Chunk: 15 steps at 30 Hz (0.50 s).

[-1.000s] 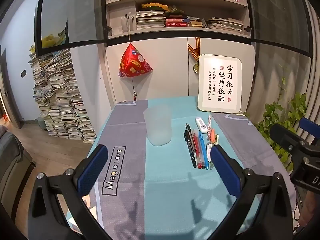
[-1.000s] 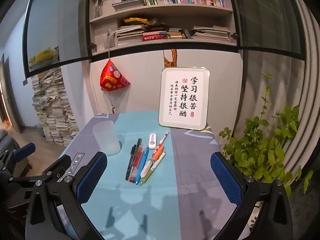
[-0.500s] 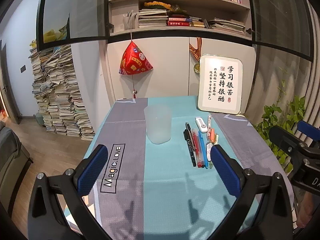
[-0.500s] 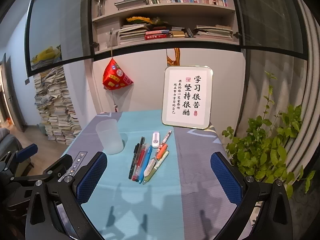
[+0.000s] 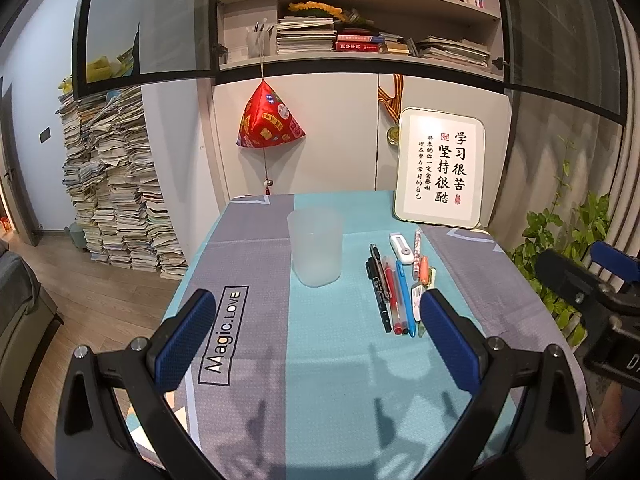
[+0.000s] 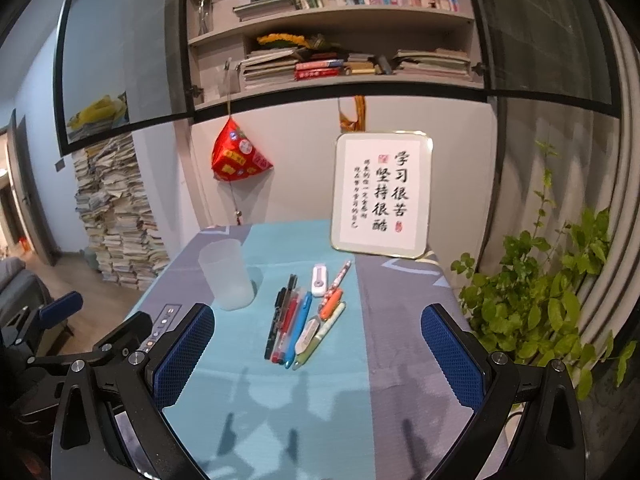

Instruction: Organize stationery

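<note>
Left wrist view: shelves slid lower in frame than before. Left claw [image 5: 316, 336] and right claw [image 6: 318, 344] released, empty; pens [image 5: 394, 292] ahead, beside cup [image 5: 316, 246] on tabletop [image 5: 320, 380].

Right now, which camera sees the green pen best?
The right wrist view. There the green pen lies in full sight at the right edge of the pen row, tip to cap. In the left wrist view the left gripper's right finger hides most of it; only short bits show.
</note>
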Available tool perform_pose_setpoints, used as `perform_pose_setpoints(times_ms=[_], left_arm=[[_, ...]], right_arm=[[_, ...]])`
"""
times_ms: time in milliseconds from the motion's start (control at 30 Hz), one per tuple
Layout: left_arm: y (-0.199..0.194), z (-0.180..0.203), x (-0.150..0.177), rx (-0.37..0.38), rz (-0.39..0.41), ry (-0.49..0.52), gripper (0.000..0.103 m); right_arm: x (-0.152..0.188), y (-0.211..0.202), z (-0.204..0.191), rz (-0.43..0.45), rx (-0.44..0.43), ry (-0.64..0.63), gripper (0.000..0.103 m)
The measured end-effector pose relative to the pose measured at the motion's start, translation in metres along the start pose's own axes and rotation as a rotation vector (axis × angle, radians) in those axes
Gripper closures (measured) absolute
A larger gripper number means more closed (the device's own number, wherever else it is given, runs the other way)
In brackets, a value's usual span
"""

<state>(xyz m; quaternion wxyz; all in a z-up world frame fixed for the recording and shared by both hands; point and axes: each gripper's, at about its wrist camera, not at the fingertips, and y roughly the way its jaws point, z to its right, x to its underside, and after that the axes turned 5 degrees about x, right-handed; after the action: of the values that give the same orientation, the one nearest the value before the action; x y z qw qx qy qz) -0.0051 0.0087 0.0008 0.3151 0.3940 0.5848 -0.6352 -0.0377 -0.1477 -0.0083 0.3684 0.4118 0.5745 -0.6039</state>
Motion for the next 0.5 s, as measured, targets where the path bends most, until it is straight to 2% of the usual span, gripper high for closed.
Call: perform_pose_setpoints(times_ms=[100, 367, 500], left_arm=[[0.000, 0.000, -0.001, 0.000, 0.002, 0.011, 0.002], [0.001, 0.000, 0.000, -0.001, 0.012, 0.006, 0.002], [0.000, 0.001, 0.000, -0.003, 0.019, 0.009, 0.002]], right_arm=[[0.001, 0.002, -0.001, -0.022, -0.012, -0.012, 0.000], [-0.002, -0.011, 0.002, 0.068, 0.006, 0.013, 0.000], [-0.005, -0.010, 0.010, 0.068, 0.016, 0.068, 0.000]])
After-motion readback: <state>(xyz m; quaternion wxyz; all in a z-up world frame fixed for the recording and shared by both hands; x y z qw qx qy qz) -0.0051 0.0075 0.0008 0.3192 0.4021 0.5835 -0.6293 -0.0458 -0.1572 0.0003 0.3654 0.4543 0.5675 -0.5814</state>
